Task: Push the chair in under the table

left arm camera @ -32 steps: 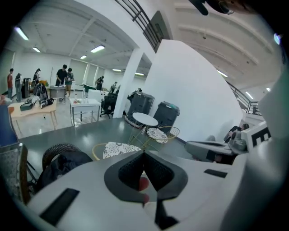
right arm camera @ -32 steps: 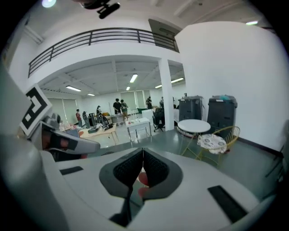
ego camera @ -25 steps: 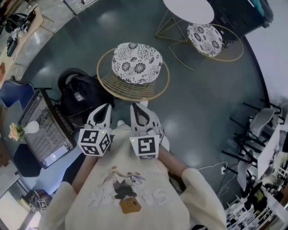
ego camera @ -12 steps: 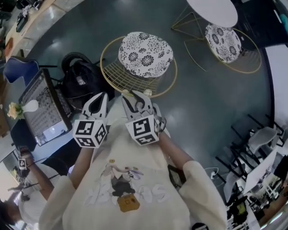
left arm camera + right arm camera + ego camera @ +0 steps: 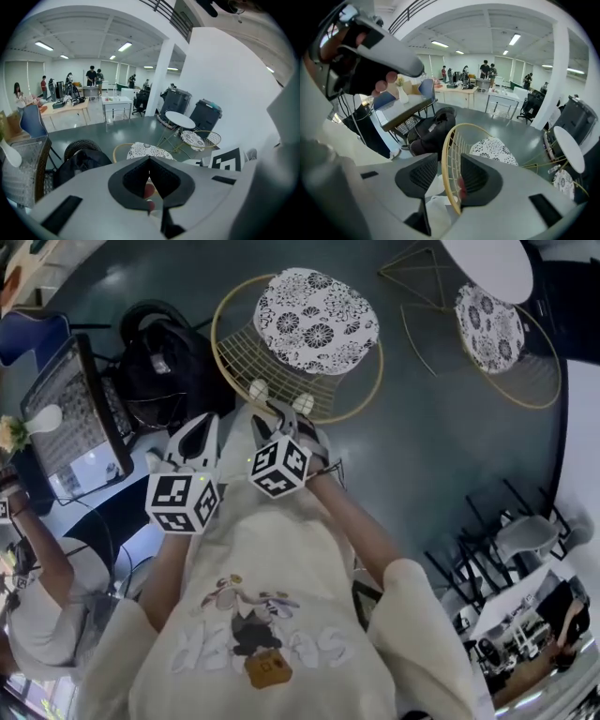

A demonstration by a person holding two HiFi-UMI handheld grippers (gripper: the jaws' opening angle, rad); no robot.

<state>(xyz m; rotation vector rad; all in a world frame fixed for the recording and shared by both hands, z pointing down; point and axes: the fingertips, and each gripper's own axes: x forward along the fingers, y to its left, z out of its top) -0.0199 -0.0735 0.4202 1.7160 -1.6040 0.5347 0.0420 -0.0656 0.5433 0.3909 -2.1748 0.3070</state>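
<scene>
A gold wire chair (image 5: 281, 401) with a black-and-white patterned cushion (image 5: 317, 319) stands on the dark floor, apart from the round white table (image 5: 487, 263) at the top right. My right gripper (image 5: 281, 414) is at the chair's near rim. In the right gripper view its jaws (image 5: 449, 157) are opening, and the gold rim (image 5: 448, 140) runs between them, close to the right pad, not pinched. My left gripper (image 5: 194, 433) hovers just left of the chair with its jaws together and nothing between them. The left gripper view shows the cushion (image 5: 147, 151) and the table (image 5: 180, 119) beyond that gripper (image 5: 150, 159).
A black backpack (image 5: 169, 362) lies on the floor by the chair's left side, next to a grey desk (image 5: 70, 418). A second gold chair (image 5: 492, 324) sits at the white table. Black bins (image 5: 206, 112) stand by the wall, with several people far back.
Both grippers have come down toward the chair's near rim, the right one farther. The right gripper has rolled, and its jaws went from together to apart around the rim.
</scene>
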